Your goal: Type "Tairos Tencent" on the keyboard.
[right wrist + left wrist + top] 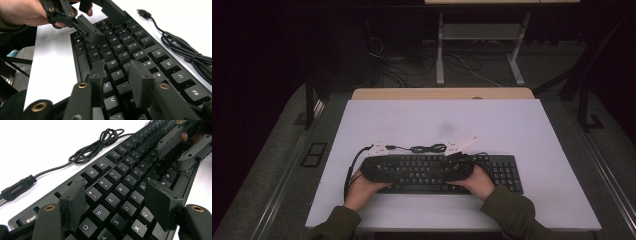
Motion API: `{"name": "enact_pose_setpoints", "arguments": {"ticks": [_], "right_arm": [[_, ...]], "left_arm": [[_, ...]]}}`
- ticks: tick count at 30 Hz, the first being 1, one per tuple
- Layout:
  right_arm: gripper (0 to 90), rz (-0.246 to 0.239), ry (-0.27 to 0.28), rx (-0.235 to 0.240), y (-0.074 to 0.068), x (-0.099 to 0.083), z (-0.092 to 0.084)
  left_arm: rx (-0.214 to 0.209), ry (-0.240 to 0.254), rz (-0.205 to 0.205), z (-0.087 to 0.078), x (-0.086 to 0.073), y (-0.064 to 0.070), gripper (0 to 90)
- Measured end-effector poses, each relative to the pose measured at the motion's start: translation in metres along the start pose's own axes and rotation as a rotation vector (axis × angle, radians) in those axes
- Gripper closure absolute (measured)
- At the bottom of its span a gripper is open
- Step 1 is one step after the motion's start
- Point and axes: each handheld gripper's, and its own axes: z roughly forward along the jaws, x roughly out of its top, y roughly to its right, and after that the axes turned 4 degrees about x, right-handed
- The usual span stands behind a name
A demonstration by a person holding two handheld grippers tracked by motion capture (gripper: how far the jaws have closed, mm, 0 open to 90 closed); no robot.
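A black keyboard (447, 172) lies on the white table (512, 130), toward the person's edge of it, as a person works over its keys with a two-jaw gripper in each hand. The left gripper (117, 207) hovers low above the keyboard's left end, its two black pads standing a moderate way apart over the letter rows, one near Q and W and the other beside C and G; nothing sits between them, and whether the pads touch the keycaps cannot be told. The right gripper (116, 75) hangs over the middle of the keyboard with its jaws drawn fairly narrow, straddling the column of H and J (the pads appear just above or against the keys, with no keycap clearly pinched). From the high view, both hands meet over the keyboard's left and centre sections, the left hand (362, 190) at its left end and the right hand (479, 182) just short of its number pad. The keyboard's own black cable (427, 148) lies in a loose coil on the table just behind the keyboard's far edge, its plug (17, 187) resting off the keyboard's far left corner.
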Motion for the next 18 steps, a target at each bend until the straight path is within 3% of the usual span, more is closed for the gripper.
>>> {"name": "enact_pose_setpoints", "arguments": {"ticks": [11, 18], "right_arm": [[87.9, -0.025, -0.048, 0.017, -0.0058, -0.0006, 0.0068], [89.2, -0.036, -0.06, 0.021, -0.0076, -0.0006, 0.0092]], "left_arm": [[0.004, 0.007, 0.016, 0.0014, -0.0008, 0.0011, 27.3], [0.008, 0.004, 0.018, 0.0022, -0.0012, 0.0013, 26.7]]}}
